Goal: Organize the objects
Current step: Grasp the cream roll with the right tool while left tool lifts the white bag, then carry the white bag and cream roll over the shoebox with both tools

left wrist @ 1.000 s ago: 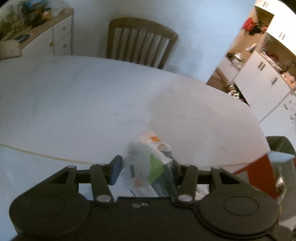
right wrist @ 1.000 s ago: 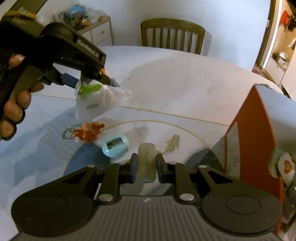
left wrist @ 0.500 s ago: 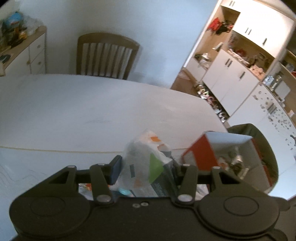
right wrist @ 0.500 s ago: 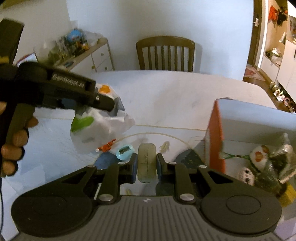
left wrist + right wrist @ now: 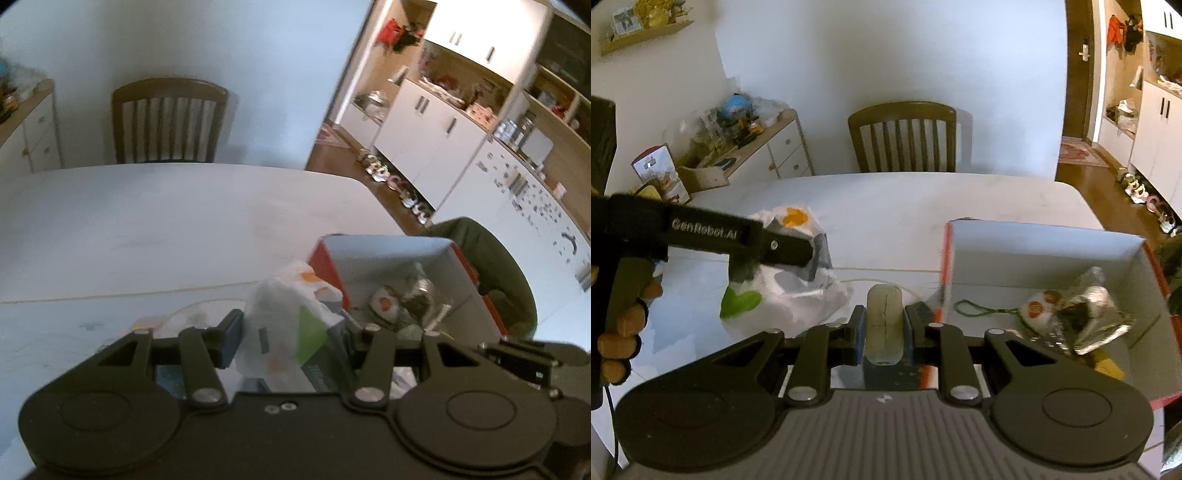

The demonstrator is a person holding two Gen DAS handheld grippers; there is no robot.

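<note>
My left gripper is shut on a white plastic packet with green and orange print, held above the table. The packet and the left gripper also show at the left of the right wrist view. My right gripper is shut on a pale translucent oblong case, held just left of the red-sided open box. The box holds a small round toy, a crinkled silver packet and a green cord.
The white table has a wooden chair at its far side. A sideboard with clutter stands at the back left. A dark green seat is beyond the box. White cabinets line the room on the right.
Both grippers have risen and moved right toward the box, each still holding its item. The small items on the table have dropped out of view.
</note>
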